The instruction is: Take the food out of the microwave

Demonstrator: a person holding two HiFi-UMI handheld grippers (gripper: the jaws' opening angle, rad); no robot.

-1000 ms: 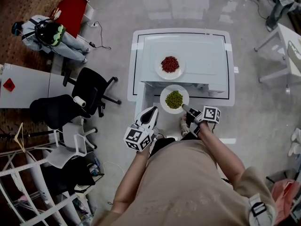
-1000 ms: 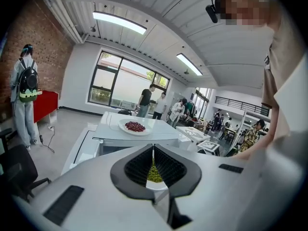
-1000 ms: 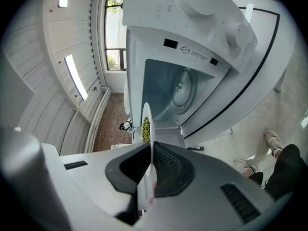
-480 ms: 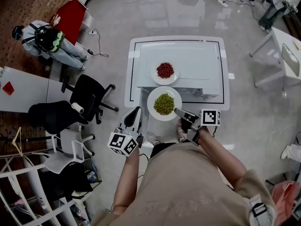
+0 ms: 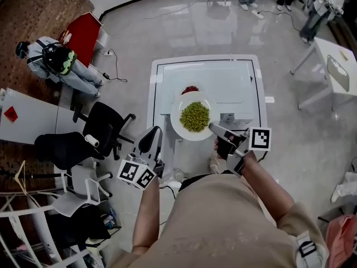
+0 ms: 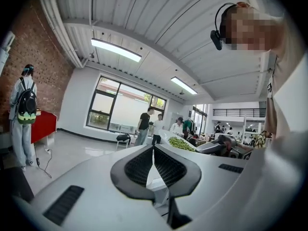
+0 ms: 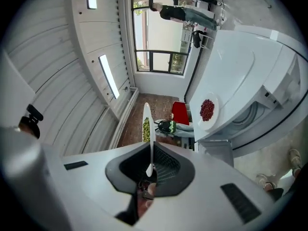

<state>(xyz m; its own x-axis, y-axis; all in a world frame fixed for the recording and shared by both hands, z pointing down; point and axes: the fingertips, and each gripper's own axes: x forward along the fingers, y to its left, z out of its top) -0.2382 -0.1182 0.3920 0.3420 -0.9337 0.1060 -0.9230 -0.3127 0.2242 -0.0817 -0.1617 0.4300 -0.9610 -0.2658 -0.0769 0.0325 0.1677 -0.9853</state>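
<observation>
My right gripper (image 5: 215, 129) is shut on the near rim of a white plate of green peas (image 5: 194, 116) and holds it up in the air in front of the white microwave unit (image 5: 240, 77). In the right gripper view that plate (image 7: 147, 124) shows edge-on between the pads of the right gripper (image 7: 150, 170). A second white plate with red beans (image 5: 190, 89) rests on the unit's top, partly hidden behind the raised plate; the right gripper view shows this red-bean plate (image 7: 207, 109) too. My left gripper (image 5: 150, 143) hangs to the left, shut and empty. In its own view the left gripper (image 6: 153, 150) has its pads together.
Black office chairs (image 5: 109, 113) and a white desk (image 5: 28, 102) stand to the left. A seated person with a backpack (image 5: 53, 49) is beside a red table (image 5: 83, 18). More white tables (image 5: 329, 60) are at the right, and people stand at the far end.
Both grippers have risen. The plate of peas came up with the right gripper and now covers part of the red-bean plate in the head view. The left gripper drifted left.
</observation>
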